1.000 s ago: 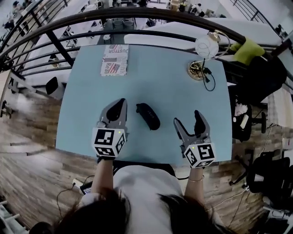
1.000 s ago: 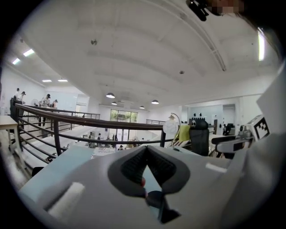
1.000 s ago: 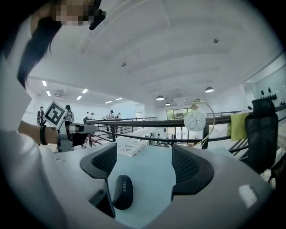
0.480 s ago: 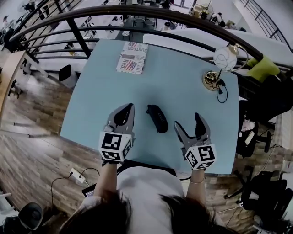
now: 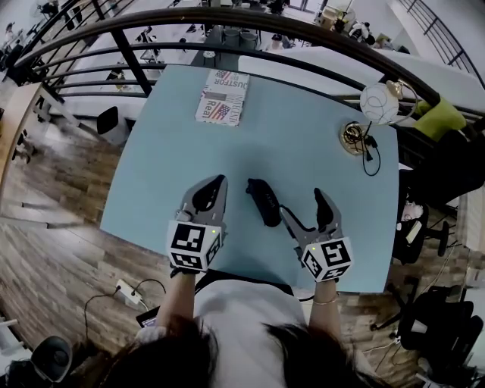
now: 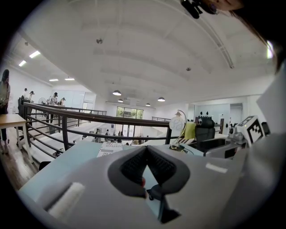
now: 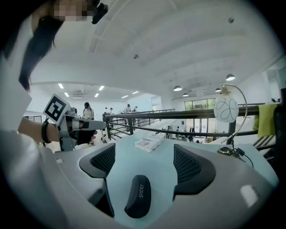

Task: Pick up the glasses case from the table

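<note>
The black glasses case lies on the light blue table, near its front edge, with its long side running away from me. My right gripper sits just right of it, its left jaw beside the case's near end. In the right gripper view the case lies low between the two jaws of my right gripper; the jaws are opening and neither pad touches it. My left gripper rests left of the case and clear of it. The left gripper has its tips together and holds nothing.
A printed booklet lies at the table's far edge. A lamp with a white globe and brass base stands at the far right corner. A dark railing runs behind the table, and a black chair stands to the right.
My right gripper has moved left towards the case, which now lies between its jaws. The left gripper has stayed about where it was.
</note>
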`<state>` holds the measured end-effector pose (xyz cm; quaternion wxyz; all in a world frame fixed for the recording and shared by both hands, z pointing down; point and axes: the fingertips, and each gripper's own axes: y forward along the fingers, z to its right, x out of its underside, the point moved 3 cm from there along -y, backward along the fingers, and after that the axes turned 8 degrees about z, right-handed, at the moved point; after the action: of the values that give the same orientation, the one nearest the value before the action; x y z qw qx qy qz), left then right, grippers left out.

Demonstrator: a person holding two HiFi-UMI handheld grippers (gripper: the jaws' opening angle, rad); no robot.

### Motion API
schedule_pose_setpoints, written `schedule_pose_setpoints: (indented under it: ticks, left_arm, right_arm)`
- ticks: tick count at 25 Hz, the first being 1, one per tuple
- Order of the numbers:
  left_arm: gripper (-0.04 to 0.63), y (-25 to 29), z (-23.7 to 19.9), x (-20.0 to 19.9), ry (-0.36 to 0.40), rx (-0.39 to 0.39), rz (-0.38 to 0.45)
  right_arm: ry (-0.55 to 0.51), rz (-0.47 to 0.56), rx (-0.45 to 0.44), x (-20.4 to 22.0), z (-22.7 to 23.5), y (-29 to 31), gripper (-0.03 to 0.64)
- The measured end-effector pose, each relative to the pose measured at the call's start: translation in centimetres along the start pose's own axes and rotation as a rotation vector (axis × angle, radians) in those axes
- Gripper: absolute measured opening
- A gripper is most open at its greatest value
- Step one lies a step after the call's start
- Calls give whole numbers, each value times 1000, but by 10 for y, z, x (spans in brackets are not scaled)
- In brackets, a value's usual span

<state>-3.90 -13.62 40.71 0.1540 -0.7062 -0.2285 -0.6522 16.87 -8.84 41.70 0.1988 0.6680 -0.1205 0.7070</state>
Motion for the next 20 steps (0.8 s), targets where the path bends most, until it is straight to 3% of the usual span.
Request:
schedule_pose_setpoints:
  ticks: [8, 20]
  left_arm:
    - [55, 2, -6, 14, -20, -8, -26]
    - [55, 7, -11, 50, -58, 9, -97]
  right_arm:
    - [5, -69, -56, 23, -11, 23, 382]
    - [22, -260, -106, 99, -21, 58, 388]
